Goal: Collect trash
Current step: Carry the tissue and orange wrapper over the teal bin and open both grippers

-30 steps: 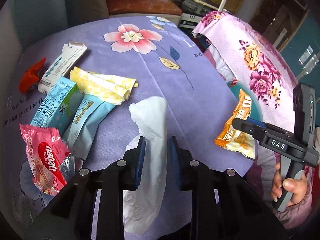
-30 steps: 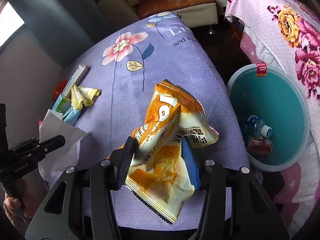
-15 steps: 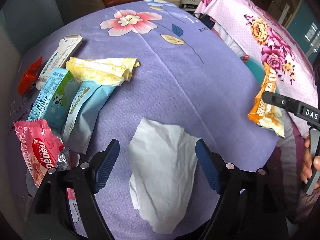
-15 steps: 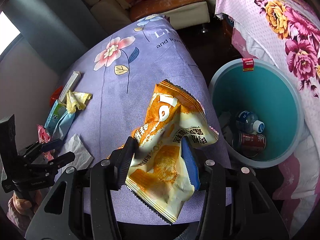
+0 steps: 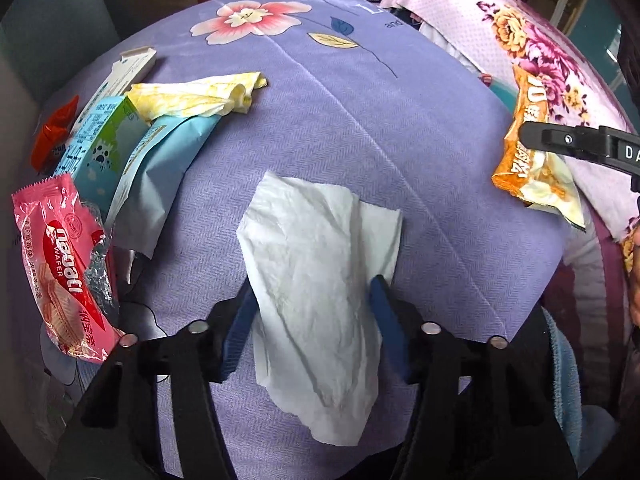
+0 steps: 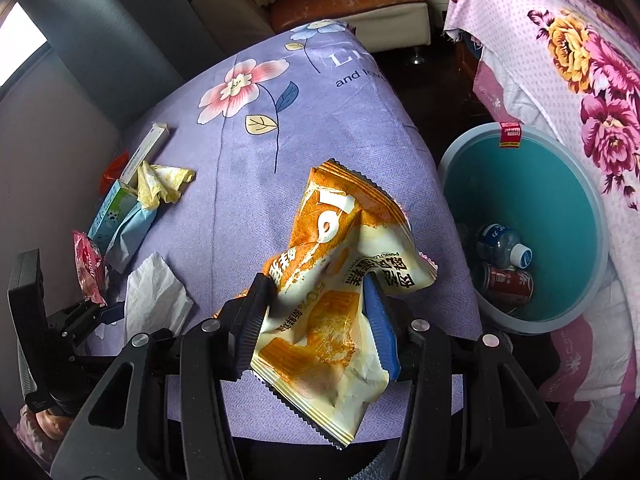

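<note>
A white tissue [image 5: 320, 276] lies flat on the purple flowered tablecloth [image 5: 360, 120]. My left gripper [image 5: 312, 320] is open, its blue pads on either side of the tissue's near part. My right gripper [image 6: 318, 316] is shut on an orange snack bag [image 6: 340, 280] and holds it above the table's right edge, left of the teal trash bin [image 6: 568, 200]. The bag [image 5: 532, 152] and the right gripper also show at the right in the left wrist view. The tissue [image 6: 156, 300] and the left gripper [image 6: 96, 312] show at the lower left in the right wrist view.
More trash lies at the table's left: a pink wafer wrapper [image 5: 64, 264], a light blue pouch [image 5: 160, 168], a blue-green carton [image 5: 100, 152], a yellow tissue [image 5: 200, 96], a white box [image 5: 124, 72], a red wrapper [image 5: 52, 132]. The bin holds a bottle [image 6: 504, 248] and a can [image 6: 506, 284]. A pink floral cover [image 6: 580, 60] lies right.
My left gripper let go of the white tissue, opened wide, and has now narrowed around it. The tissue lies flat on the cloth. My right gripper carried the orange bag nearer the bin.
</note>
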### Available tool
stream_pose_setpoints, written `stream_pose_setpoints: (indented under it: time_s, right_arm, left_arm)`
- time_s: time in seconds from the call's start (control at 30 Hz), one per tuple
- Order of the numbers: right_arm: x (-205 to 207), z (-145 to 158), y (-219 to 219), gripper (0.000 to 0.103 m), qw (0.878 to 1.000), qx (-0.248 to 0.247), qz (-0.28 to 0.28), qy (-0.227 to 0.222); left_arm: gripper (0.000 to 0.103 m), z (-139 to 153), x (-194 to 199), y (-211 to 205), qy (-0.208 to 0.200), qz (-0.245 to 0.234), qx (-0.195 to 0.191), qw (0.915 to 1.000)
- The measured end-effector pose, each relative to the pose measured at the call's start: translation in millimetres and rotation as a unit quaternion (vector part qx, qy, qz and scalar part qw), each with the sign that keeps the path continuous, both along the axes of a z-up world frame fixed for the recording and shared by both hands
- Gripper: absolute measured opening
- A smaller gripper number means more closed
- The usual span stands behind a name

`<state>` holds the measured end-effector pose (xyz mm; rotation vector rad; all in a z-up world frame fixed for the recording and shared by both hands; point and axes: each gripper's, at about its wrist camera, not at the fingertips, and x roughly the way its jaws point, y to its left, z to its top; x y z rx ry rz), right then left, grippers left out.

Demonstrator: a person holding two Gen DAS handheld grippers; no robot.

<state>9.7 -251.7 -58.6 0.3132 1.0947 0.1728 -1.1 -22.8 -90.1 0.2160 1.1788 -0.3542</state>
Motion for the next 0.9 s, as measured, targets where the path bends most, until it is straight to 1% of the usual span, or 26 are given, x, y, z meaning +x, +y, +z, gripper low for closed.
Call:
stream_pose_setpoints:
  time_s: [0.03, 0.07, 0.17, 0.23, 0.37, 0.5, 0.63, 0.77, 0.9]
  right_arm:
    - [0, 1, 0, 0.047, 1.000, -0.003, 0.000, 0.000]
    - [-1, 1, 0, 0.047, 1.000, -0.006, -0.001, 0.000]
    - [-2, 3, 0, 0.047, 1.000, -0.012, -0.004, 0.000]
    - [-2, 4, -1, 0.047, 1.000, -0.015, -0.005, -0.001]
    - [-3, 6, -5, 0.047, 1.000, -0.019, -0.011, -0.004]
    - [-3, 9, -16, 0.047, 0.999, -0.021, -0.024, -0.010]
    - [-3, 15, -40, 0.047, 0.998, -0.022, -0.049, -0.022]
    - [-4, 24, -79, 0.047, 0.995, -0.015, -0.092, -0.039]
    - [-7, 28, -121, 0.047, 0.989, -0.006, -0.140, -0.052]
  left_arm:
    - [0.027, 2, 0, -1, 0.001, 0.001, -0.006, 1.0000]
    - [0.019, 3, 2, -1, 0.006, 0.004, -0.017, 0.9998]
    - [0.018, 10, 9, -1, -0.001, 0.022, -0.031, 0.9993]
    - [0.018, 16, 14, -3, -0.003, 0.023, -0.045, 0.9987]
    - [0.018, 30, 22, -18, -0.016, 0.010, -0.064, 0.9978]
    - [0.018, 39, 32, -43, -0.022, -0.008, -0.078, 0.9967]
    - [0.018, 47, 43, -76, -0.023, -0.039, -0.083, 0.9955]
    - [0.018, 55, 55, -113, -0.026, -0.068, -0.085, 0.9937]
    - [0.018, 62, 66, -156, -0.029, -0.098, -0.086, 0.9910]
